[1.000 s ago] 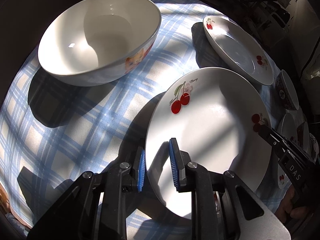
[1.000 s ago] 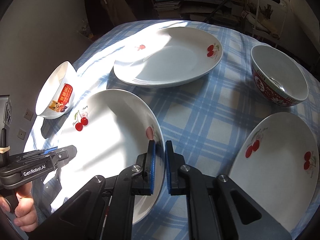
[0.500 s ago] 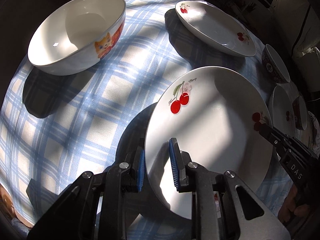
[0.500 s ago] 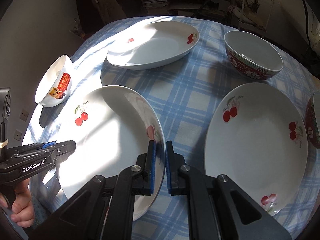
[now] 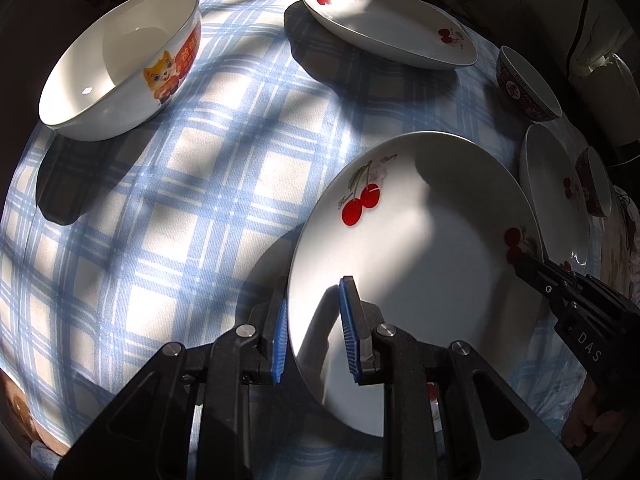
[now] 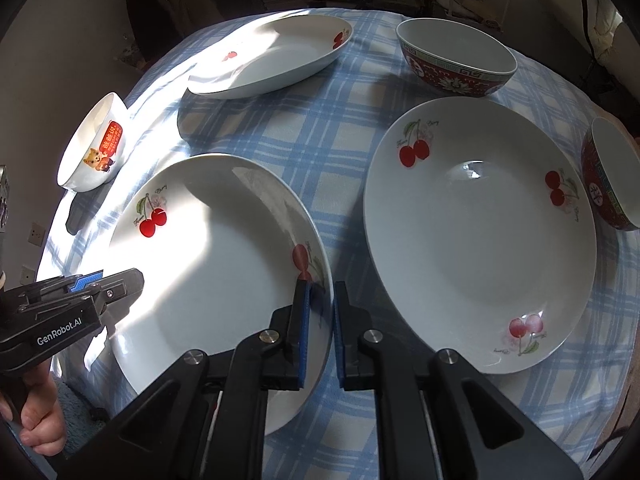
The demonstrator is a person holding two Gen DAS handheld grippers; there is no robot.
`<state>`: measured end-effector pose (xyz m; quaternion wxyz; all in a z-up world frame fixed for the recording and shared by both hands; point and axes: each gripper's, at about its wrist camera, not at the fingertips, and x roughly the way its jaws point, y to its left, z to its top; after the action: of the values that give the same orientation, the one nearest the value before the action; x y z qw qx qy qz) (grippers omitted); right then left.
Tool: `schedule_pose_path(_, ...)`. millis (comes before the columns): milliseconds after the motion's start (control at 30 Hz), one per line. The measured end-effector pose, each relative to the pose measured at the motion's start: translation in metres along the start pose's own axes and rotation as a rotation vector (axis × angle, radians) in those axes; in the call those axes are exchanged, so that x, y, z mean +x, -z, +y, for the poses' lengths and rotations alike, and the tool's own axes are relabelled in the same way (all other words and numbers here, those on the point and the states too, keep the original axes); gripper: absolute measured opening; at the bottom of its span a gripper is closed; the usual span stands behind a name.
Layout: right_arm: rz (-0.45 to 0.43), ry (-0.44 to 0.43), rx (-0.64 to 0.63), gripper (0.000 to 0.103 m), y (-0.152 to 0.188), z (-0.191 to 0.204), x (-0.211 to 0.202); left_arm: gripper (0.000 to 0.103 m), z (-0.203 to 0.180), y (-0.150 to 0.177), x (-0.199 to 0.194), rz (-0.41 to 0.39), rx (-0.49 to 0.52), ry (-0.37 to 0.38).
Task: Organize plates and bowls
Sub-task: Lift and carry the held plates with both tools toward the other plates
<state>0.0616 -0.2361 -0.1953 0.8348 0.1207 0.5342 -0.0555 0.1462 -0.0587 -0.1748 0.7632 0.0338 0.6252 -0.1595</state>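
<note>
A white plate with red cherries (image 5: 420, 248) (image 6: 224, 264) hangs just above the checked cloth and casts a dark shadow on it. My left gripper (image 5: 314, 312) is shut on its near left rim, one blue pad on top and one underneath. My right gripper (image 6: 320, 300) is shut on the opposite rim beside a cherry print. Each gripper shows in the other's view: the right gripper (image 5: 524, 264) at the plate's right edge, the left gripper (image 6: 116, 284) at its left edge. A second cherry plate (image 6: 480, 240) (image 5: 552, 200) lies flat just right of the held one.
A third cherry plate (image 6: 272, 56) (image 5: 388, 28) lies at the far side. A white bowl with a cat print (image 5: 120, 60) (image 6: 96, 148) stands at the left. Two red patterned bowls (image 6: 456, 60) (image 6: 608, 184) stand at the far right. The round table (image 5: 160, 240) drops off all around.
Both grippers have carried the plate sideways to the right. The second cherry plate has come up close beside it, and the white bowl has dropped back to the left.
</note>
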Motion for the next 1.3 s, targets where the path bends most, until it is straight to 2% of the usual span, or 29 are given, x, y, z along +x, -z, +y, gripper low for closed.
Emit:
schedule_pose_path(167,0.031,0.022,0.017,0.013,0.009,-0.005,0.004,0.024,-0.011,0.003,0.001,-0.010,0.052,-0.036)
schedule_pose_path(367,0.046,0.035,0.038,0.014,0.012,-0.008,0.007,0.024,-0.007,0.004,0.000,0.008,0.045,0.006)
schedule_pose_path(733,0.079,0.057,0.036,0.015,0.010,-0.008,0.007,0.024,-0.018,0.003,0.004,0.004,0.060,-0.057)
schedule_pose_path(867,0.050,0.062,0.015,0.015,0.006,-0.001,-0.006,0.024,-0.020,0.004,-0.007,-0.047,0.065,-0.122)
schedule_pose_path(933,0.029,0.047,0.014,0.017,0.003,-0.002,-0.016,0.024,-0.022,0.004,-0.014,-0.068,0.069,-0.131)
schedule_pose_path(1033,-0.018,0.031,0.010,0.036,-0.005,-0.004,-0.035,0.024,-0.030,0.001,-0.026,-0.106,0.094,-0.164)
schedule_pose_path(1100,-0.056,0.037,-0.002,0.054,-0.013,-0.007,-0.049,0.028,-0.041,-0.002,-0.035,-0.125,0.138,-0.175)
schedule_pose_path(1133,-0.072,0.047,-0.006,0.057,-0.017,-0.010,-0.054,0.031,-0.047,-0.005,-0.039,-0.134,0.152,-0.178)
schedule_pose_path(1200,-0.095,0.066,-0.004,0.066,-0.026,-0.018,-0.063,0.052,-0.059,-0.010,-0.048,-0.168,0.168,-0.185)
schedule_pose_path(1300,-0.107,0.072,0.006,0.072,-0.037,-0.029,-0.068,0.059,-0.078,-0.018,-0.055,-0.213,0.222,-0.204)
